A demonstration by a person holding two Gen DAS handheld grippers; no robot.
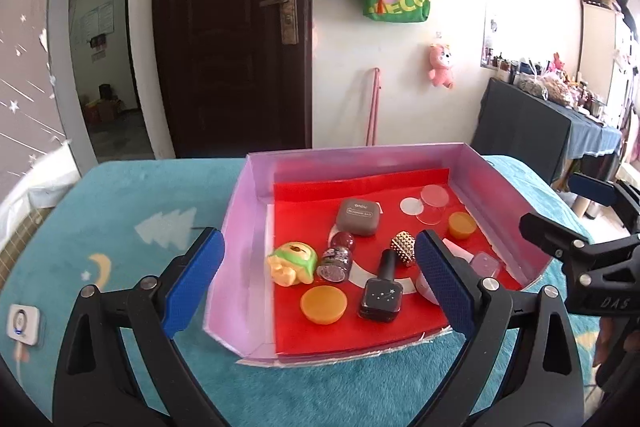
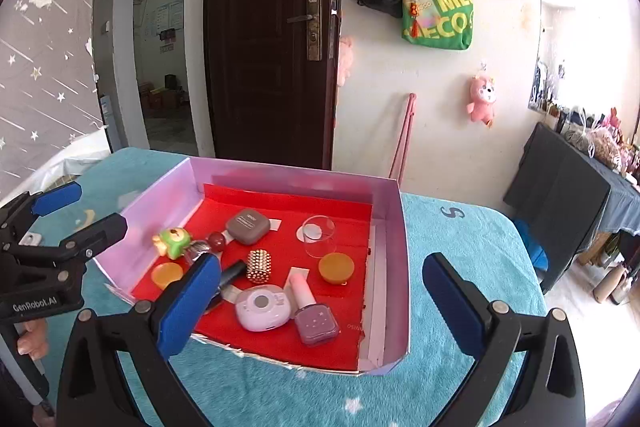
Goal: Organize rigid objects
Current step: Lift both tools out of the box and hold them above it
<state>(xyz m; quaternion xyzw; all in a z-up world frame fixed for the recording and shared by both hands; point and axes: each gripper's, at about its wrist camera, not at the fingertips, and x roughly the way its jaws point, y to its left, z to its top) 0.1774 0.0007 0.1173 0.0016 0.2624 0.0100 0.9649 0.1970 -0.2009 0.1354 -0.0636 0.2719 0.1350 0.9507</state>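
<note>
Looking along the left gripper (image 1: 320,287) first: its blue pads stand wide apart with nothing between them, poised over the near edge of the pink box (image 1: 236,227). The box sits on a teal-covered worktop (image 1: 120,211). On the red liner lie a grey case (image 1: 359,216), a green toy (image 1: 291,263), a glitter jar (image 1: 337,259), a black polish bottle (image 1: 382,287), a studded gold piece (image 1: 405,246), two amber discs, near (image 1: 323,304) and far (image 1: 462,225), and a clear round lid (image 1: 432,205). White paper markers show on the liner; the clear lid seems to cover one, and several others look bare.

Right wrist view: the right gripper (image 2: 320,307) is likewise spread wide and holds nothing, hovering at the box's near side. Closest to it are a white round case (image 2: 262,307) and a pink polish bottle (image 2: 312,311), the two touching or nearly so. The left gripper appears at the left edge, also empty.

Judgement: all items are already inside the box, but scattered and tilted rather than lined up. If the markers are the target spots, most placing is still ahead. No object is in hand, so a fresh pick comes next.
</note>
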